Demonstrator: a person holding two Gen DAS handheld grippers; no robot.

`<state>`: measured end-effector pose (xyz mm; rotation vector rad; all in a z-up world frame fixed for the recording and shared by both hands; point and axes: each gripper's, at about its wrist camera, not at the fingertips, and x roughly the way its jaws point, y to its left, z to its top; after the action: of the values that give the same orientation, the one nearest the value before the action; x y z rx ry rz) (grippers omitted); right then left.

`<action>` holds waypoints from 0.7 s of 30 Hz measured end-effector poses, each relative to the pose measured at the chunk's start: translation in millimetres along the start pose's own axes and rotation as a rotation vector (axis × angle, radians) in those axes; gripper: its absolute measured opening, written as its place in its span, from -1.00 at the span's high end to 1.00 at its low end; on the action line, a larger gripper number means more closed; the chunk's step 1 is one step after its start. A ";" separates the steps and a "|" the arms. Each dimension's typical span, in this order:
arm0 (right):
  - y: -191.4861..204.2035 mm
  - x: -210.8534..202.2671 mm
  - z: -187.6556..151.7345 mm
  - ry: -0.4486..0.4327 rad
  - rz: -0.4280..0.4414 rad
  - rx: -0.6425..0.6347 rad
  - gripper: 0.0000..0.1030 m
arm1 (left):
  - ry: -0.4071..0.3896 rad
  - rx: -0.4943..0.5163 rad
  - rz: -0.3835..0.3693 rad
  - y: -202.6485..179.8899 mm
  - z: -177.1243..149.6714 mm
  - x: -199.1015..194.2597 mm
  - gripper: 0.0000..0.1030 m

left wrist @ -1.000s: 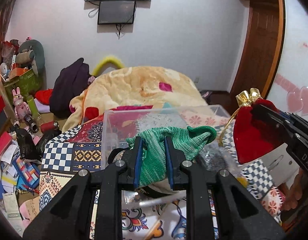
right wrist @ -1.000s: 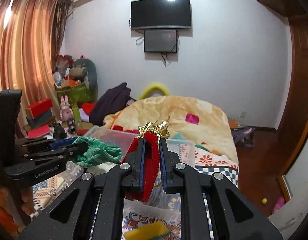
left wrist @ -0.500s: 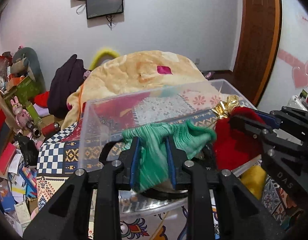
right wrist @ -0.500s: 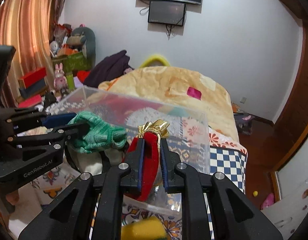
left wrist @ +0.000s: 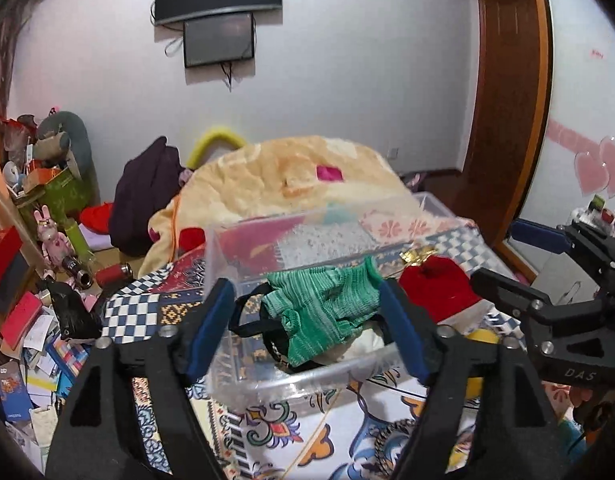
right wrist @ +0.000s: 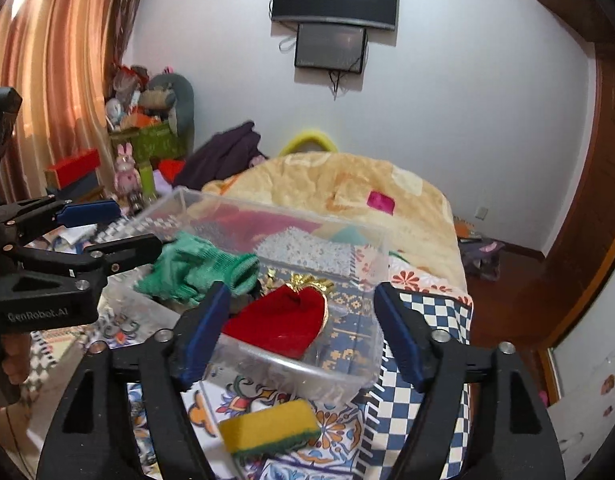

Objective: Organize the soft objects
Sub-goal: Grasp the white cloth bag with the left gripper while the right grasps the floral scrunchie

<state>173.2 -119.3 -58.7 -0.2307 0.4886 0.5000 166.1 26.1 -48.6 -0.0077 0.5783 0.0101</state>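
Observation:
A clear plastic bin (left wrist: pixel 307 380) (right wrist: pixel 339 380) sits on a patterned bedspread. A green knitted cloth (left wrist: pixel 327 308) (right wrist: pixel 195 268) lies inside it on a black-strapped item (left wrist: pixel 263 320). A red velvet pouch with a gold top (left wrist: pixel 439 292) (right wrist: pixel 283 320) lies in the bin to the cloth's right. My left gripper (left wrist: pixel 307 332) is open just above the green cloth, holding nothing. My right gripper (right wrist: pixel 299 328) is open over the red pouch, holding nothing. Each gripper shows in the other's view: the left gripper (right wrist: pixel 99 232), the right gripper (left wrist: pixel 519 256).
A yellow and green sponge (right wrist: pixel 271 432) lies on the bedspread in front of the bin. A beige blanket heap (left wrist: pixel 299 184) rises behind the bin. Toys, boxes and papers (left wrist: pixel 31 300) crowd the floor at the left. A wooden door (left wrist: pixel 507 100) stands at the right.
Both grippers have opened. The green cloth and the red pouch have dropped from them into the bin and lie there free.

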 end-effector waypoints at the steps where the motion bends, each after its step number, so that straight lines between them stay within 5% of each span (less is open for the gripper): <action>1: 0.2 -4.8 -0.2 -0.009 0.005 0.000 -0.52 | -0.009 -0.002 -0.005 0.9 -0.2 -5.3 -0.61; 7: 7.1 -32.8 -11.9 -0.052 0.018 0.004 -0.60 | -0.039 0.033 -0.012 1.0 -16.5 -38.2 -0.86; 21: 31.3 -41.2 -70.4 0.052 0.058 0.049 -0.61 | 0.075 -0.007 -0.063 -1.1 -85.2 -58.7 -0.91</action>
<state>98.2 -132.1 -101.5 -0.1839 0.5590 0.5387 70.4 23.6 -87.8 -0.0331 0.6533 -0.0493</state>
